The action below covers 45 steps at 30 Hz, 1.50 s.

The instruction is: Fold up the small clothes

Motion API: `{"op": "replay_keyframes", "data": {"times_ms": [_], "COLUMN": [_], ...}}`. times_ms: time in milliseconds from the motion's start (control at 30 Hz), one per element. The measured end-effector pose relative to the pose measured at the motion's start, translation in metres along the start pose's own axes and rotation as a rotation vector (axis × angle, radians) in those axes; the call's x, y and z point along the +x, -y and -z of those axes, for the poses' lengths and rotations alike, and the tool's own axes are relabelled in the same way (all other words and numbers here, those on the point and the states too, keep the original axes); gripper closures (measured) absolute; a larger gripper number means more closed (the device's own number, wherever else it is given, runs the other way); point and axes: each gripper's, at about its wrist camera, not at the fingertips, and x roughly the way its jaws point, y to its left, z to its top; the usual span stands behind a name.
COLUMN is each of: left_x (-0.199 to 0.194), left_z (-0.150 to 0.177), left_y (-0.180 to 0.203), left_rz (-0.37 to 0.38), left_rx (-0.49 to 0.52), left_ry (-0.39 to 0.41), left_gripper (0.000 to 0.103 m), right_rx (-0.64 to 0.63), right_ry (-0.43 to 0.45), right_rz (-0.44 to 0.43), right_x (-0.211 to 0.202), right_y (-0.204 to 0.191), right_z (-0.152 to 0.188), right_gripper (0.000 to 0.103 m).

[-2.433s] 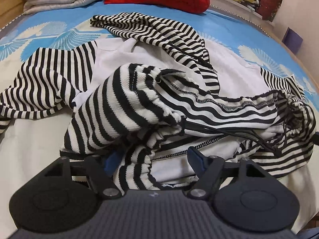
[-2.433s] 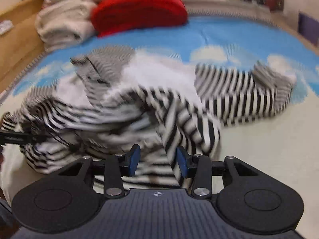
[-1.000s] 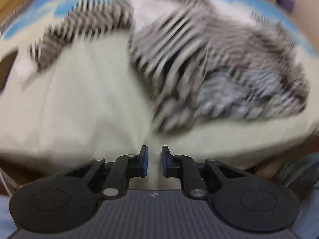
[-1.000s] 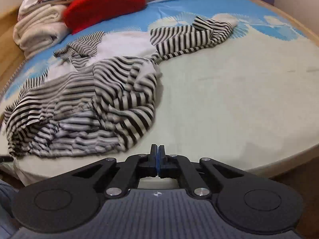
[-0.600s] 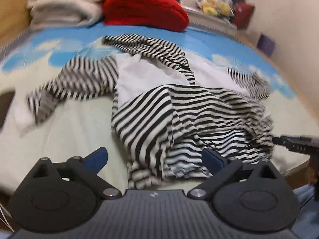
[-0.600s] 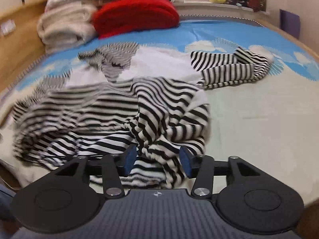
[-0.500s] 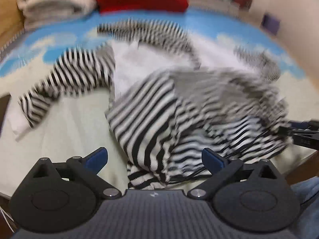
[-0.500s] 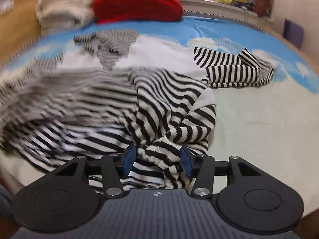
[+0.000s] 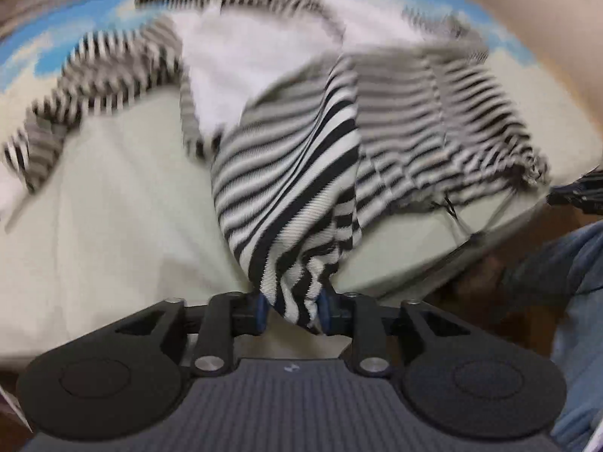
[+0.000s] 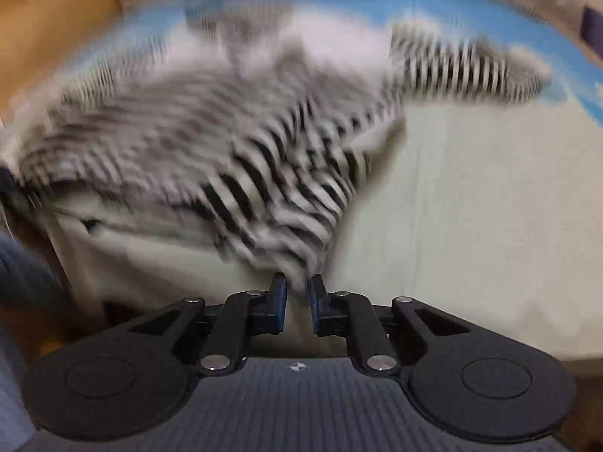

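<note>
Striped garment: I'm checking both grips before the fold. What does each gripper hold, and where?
Both hold the striped garment: the left gripper pinches its bunched near hem, the right gripper a fold at its near edge.

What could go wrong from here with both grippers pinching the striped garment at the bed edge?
1. The left gripper has just closed on a thick bunched wad of the striped garment; layers could slip out unevenly.
2. The right gripper has also just closed but pinches only a small tip of cloth, likely a weak hold.
3. A thin drawstring dangles over the bed edge and could snag.
</note>
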Motion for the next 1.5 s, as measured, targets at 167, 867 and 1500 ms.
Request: {"op": "replay_keyframes", "data": {"times_ms": [167,867,1500], "left_x": [-0.036,-0.004,-0.068], "left_z": [0.012,-0.006,-0.056], "left_y": [-0.002,-0.033,-0.013], "left_rz": [0.118,-0.014,-0.071], "left_rx": [0.000,-0.128,-0.154], "left_ry": [0.105,0.031,0.324], "left_gripper": [0.024,0.081,0.016], "right_rx": [0.110,0.170,0.194], "right_ry": [0.006,0.109,0.246], "right_rz": [-0.012,-0.017,-0.025], "right_x": [-0.013,-0.002,-0.075], "right_y": [0.009,0.018,0.013], "right_z": [0.004,-0.017,-0.057], "right_gripper": [0.061,0.092,0.057]}}
